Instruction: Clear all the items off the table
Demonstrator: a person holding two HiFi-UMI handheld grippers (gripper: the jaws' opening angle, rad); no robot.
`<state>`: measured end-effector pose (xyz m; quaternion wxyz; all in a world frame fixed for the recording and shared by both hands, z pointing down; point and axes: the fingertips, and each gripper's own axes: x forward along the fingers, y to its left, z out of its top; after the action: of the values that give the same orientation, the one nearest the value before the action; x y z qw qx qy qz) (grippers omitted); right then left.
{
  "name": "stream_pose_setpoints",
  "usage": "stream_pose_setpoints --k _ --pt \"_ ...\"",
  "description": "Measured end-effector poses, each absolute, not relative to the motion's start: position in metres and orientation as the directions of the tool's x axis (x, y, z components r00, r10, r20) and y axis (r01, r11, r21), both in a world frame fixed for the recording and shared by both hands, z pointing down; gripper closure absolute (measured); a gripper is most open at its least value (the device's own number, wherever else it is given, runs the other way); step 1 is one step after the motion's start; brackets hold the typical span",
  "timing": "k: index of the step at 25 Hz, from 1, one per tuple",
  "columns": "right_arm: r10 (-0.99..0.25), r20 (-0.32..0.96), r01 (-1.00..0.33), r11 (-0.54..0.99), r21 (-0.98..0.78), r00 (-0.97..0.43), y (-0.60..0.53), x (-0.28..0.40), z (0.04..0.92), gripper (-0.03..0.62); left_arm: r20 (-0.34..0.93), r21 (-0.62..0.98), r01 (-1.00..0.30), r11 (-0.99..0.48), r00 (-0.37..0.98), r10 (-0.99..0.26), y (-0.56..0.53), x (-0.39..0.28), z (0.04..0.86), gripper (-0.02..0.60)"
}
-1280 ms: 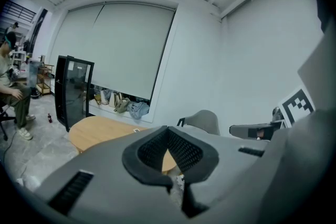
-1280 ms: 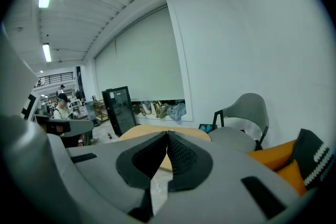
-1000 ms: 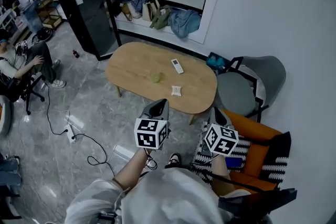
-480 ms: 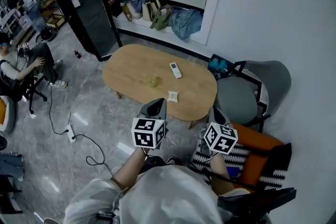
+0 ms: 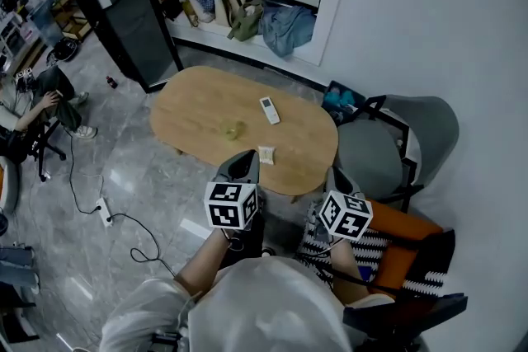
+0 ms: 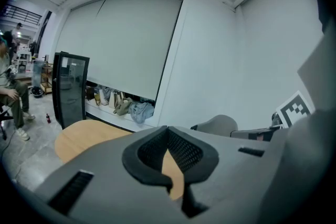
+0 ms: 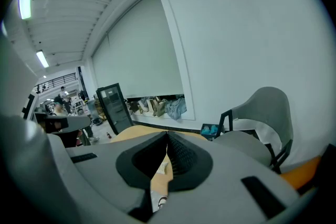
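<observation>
Head view looks steeply down on an oval wooden counter (image 5: 198,103) standing on a grey tiled floor. Three things lie on it, well apart from each other: a white remote control (image 5: 269,110) toward the far side, a small greenish object (image 5: 235,129) near the middle, too small to identify, and a white packet (image 5: 266,154) close to the near edge.

The left claw (image 5: 245,156) hangs over the near rim of the counter, just beside the white packet and not touching it. The right claw (image 5: 337,174) is held past the counter's right end, in front of a grey chair (image 5: 417,124). In the left gripper view the left claw (image 6: 168,131) has its tips pressed together with nothing between them, only a sliver of counter showing through below. In the right gripper view the right claw (image 7: 167,137) is likewise closed and empty, with the packet and counter seen beyond it.

A black cabinet (image 5: 132,21) stands beyond the counter, bags (image 5: 247,16) sit along a low ledge, and a seated person (image 5: 33,107) is at the far left.
</observation>
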<state>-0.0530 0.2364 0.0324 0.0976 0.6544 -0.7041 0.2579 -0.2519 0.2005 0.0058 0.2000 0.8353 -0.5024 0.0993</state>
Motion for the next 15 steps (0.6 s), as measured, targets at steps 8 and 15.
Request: stream_pose_setpoints --k 8,15 --pt "-0.875 0.475 -0.980 0.001 -0.200 -0.098 0.151 -0.052 0.019 0.569 0.342 0.264 -0.858 -0.441 0.511 -0.789 0.105 -0.246 0.003 0.572" --pt "-0.873 0.481 -0.982 -0.012 -0.187 -0.081 0.085 -0.057 0.012 0.569 0.346 0.270 -0.841 -0.469 0.540 -0.768 0.031 -0.243 -0.004 0.572"
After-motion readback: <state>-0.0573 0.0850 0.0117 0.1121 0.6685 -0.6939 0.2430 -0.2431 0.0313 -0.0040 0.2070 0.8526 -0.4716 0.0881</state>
